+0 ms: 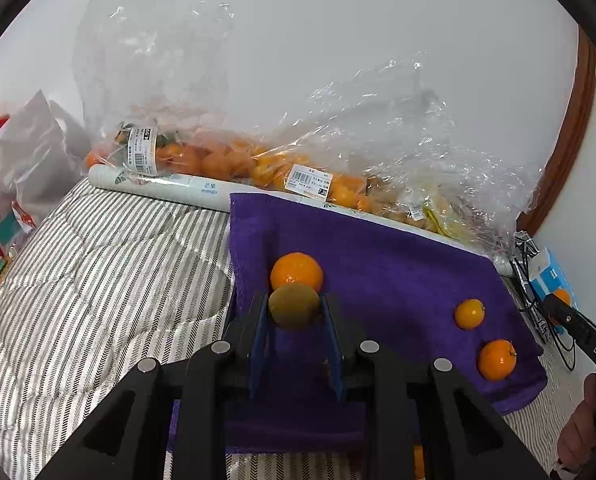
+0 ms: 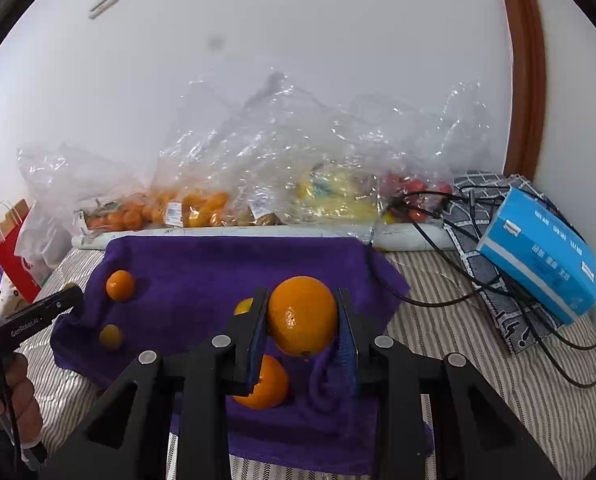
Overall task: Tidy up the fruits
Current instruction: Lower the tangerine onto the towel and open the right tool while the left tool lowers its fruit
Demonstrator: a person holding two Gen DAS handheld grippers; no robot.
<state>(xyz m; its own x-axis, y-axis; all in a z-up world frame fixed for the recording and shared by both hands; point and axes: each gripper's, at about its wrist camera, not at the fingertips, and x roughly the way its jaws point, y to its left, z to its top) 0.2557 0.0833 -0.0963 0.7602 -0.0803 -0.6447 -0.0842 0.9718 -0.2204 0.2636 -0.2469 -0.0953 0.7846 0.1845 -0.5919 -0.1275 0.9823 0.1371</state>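
Left gripper [image 1: 294,308] clamps a brownish-green fruit [image 1: 293,306], prob. a kiwi, w/ both pads against it, above the purple towel [image 1: 398,264]; an orange [image 1: 296,272] lies on the towel just beyond it. Right gripper [image 2: 302,316] clamps a large orange [image 2: 302,315] over the same towel; another orange [image 2: 267,384] lies below its left finger. Two small oranges [image 1: 469,313] [image 1: 496,359] rest near the towel's right edge. Bagged fruit [image 1: 225,160] lines the wall.
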